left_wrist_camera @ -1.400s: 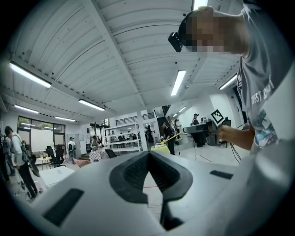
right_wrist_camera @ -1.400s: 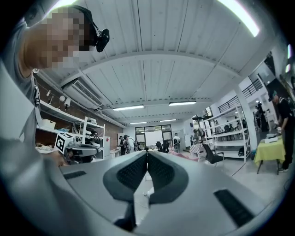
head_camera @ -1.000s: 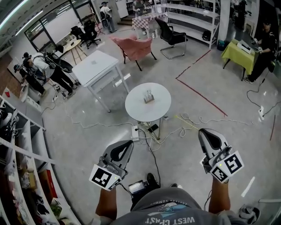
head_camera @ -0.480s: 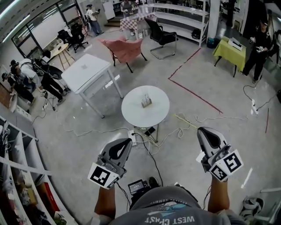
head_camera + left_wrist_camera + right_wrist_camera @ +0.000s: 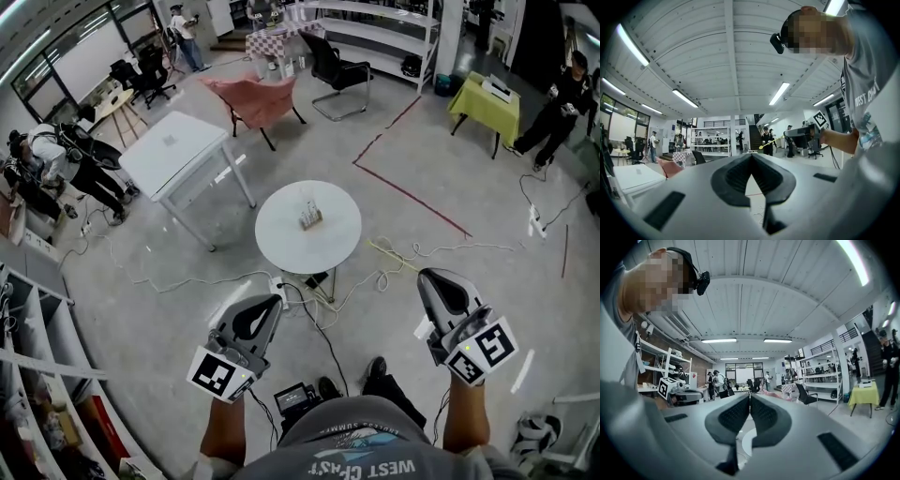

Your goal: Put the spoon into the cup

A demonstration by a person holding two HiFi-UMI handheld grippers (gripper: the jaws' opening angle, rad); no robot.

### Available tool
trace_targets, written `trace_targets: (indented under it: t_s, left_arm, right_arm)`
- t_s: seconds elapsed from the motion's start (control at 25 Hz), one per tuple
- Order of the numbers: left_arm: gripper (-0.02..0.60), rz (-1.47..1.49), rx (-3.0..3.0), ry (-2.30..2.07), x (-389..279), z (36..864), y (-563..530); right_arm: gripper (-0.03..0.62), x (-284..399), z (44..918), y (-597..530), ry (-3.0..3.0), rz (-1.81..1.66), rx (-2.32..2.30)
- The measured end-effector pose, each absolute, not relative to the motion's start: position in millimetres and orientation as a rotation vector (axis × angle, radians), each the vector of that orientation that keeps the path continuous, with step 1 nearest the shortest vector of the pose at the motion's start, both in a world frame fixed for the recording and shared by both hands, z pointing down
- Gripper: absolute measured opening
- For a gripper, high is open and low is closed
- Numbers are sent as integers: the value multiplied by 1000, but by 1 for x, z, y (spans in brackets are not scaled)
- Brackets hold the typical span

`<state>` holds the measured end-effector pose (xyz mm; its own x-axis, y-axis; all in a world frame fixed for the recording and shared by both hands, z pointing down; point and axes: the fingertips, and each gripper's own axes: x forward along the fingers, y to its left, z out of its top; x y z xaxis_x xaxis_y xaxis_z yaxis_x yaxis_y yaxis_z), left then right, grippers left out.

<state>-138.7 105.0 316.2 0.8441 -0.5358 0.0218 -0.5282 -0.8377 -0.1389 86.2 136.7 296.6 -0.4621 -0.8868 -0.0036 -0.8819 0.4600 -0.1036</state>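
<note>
Head view: the round white table (image 5: 309, 248) at frame centre has been brought nearer, its small cluster (image 5: 307, 217), presumably cup and spoon, not yet reached, with left gripper (image 5: 262, 314) and right gripper (image 5: 441, 289) held closed, empty.

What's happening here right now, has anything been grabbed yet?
Nothing has been grabbed yet. A person stands on open floor, short of the round white table, with a gripper in each hand. The left gripper and the right gripper are both held low in front of the body, jaws together and empty. A small holder sits on the table; from here it is too small to tell a spoon or a cup.
</note>
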Motion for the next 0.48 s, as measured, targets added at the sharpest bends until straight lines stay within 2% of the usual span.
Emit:
trace_targets:
  t_s: [0.48]
  left_arm:
    - [2, -155, -2878, 954, -113, 319, 71]
  right_arm:
    - [5, 114, 300, 77, 2683, -155, -1494]
